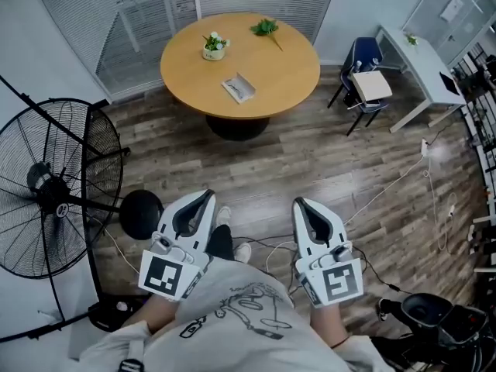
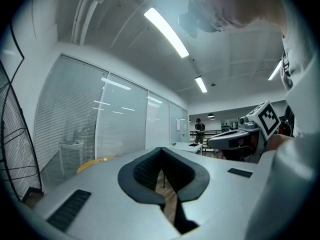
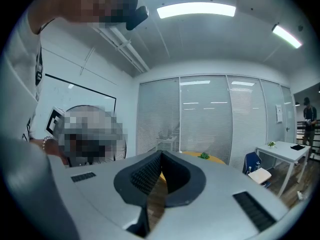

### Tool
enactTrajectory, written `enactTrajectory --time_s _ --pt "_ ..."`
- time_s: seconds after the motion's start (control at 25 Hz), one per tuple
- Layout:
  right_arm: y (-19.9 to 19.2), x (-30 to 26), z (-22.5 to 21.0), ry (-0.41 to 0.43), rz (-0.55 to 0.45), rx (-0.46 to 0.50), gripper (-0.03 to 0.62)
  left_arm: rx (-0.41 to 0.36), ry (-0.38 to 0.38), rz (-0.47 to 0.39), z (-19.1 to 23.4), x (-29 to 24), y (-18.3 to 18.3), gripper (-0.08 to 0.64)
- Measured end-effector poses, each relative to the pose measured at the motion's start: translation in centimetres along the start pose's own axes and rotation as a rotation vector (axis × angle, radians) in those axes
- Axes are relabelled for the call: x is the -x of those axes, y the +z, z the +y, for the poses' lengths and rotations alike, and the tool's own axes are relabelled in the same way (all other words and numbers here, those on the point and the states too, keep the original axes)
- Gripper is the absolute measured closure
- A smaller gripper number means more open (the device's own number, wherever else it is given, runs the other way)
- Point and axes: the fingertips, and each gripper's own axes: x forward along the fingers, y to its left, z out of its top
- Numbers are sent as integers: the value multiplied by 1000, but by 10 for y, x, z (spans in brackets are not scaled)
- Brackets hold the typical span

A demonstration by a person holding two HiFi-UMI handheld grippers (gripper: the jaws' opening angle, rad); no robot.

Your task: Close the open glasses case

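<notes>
A person stands well back from a round table (image 1: 287, 72) where the open case (image 1: 239, 88) lies. Left gripper (image 1: 206, 198) and right gripper (image 1: 301, 204) hang near the body, jaws pressed together, empty. Closing seems not yet begun; next comes walking up and reaching the lid.

Round table (image 1: 288, 70), standing fan (image 1: 54, 191), blue chair (image 1: 364, 53), white desk (image 1: 422, 60)

No legible text anywhere (the shirt (image 1: 240, 308) print is too blurred).
</notes>
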Motion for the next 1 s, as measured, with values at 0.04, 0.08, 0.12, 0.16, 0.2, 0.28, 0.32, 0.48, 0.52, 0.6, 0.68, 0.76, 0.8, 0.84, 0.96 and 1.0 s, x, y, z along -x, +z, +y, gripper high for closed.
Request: enactTrajectory --time_s 0.04,0.08,0.12,0.16,0.2,0.28,0.32,0.48,0.52,0.6,0.68,0.76,0.8,0.84,0.96,1.0 --pt "1 -1 -1 -3 -10 -8 583 2 1 0 -1 -1 0 540" --pt "0 -1 -3 -2 -7 -7 583 3 0 0 -1 -2 0 540" --pt "-2 0 -4 2 2 -3 583 4 -1 1 -2 -4 -1 540" --pt "-3 -1 -5 4 5 -1 583 4 -2 1 -3 -6 -2 540" --pt "-3 -2 -7 4 2 -3 583 4 -3 1 -4 -8 -2 540" --pt "-7 -3 -8 15 23 7 583 7 -5 3 -3 -12 -3 540" --pt "-9 -4 -9 22 39 15 583 8 -5 3 -2 -14 -3 540" --pt "-9 -13 -13 29 49 22 583 9 -2 -2 5 -22 -1 540" --pt "-9 -15 -15 30 49 22 583 9 -1 -3 6 -24 -1 540" --pt "-10 -23 -16 34 49 21 583 10 2 -1 12 -29 -2 540" --pt "-10 -32 -19 40 49 20 583 13 5 1 19 -35 -3 540" --pt "-9 -41 -21 43 49 20 583 15 7 3 25 -40 -3 540" --pt "-8 -45 -23 44 48 20 583 15 9 4 29 -43 -3 540" --pt "-7 -50 -25 45 49 21 583 15 11 5 32 -46 -3 540" --pt "-6 -62 -30 50 52 20 583 17 15 6 41 -56 -2 540" --pt "-6 -66 -32 52 53 19 583 18 16 6 44 -60 -2 540"
